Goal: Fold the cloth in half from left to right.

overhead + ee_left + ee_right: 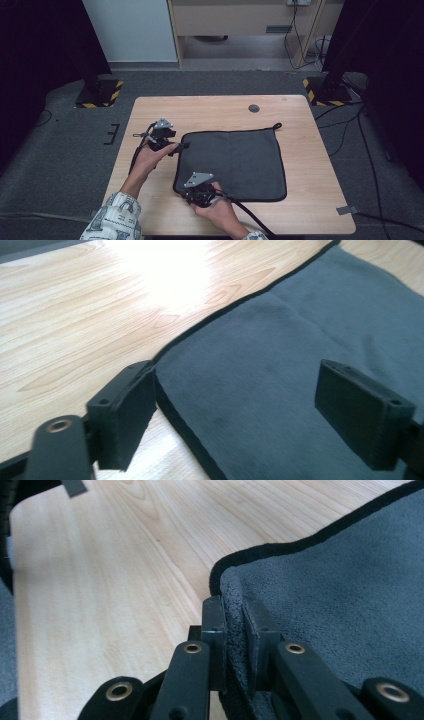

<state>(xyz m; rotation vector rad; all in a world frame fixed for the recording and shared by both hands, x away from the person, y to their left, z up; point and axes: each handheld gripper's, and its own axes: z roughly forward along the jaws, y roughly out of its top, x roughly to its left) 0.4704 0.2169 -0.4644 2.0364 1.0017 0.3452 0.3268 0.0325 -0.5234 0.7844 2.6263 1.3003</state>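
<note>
Between the jaws of your right gripper (pixel 234 630) sits the near-left corner of the grey cloth (pixel 235 162); the pads are clenched on it, and the bound black edge curls up just ahead of them. That corner is secured. Your left gripper (pixel 250 415) is not: its jaws stand apart, straddling the far-left corner, one pad over the bare tabletop (pixel 75 325) just outside the hem, the other over the pile, neither pressing. In the high view the left gripper (pixel 182 146) points in from the cloth's left edge, while the right gripper (pixel 192 192) holds at the near end of that same edge.

The relation that matters: both grippers lie along the left edge, and the body of the cloth spreads away to your right, flat, with its hanging loop (pixel 276 126) at the far-right corner. Judgement: the left jaws must close on the hem before any lift, and a fold would then carry this edge across toward the right.
</note>
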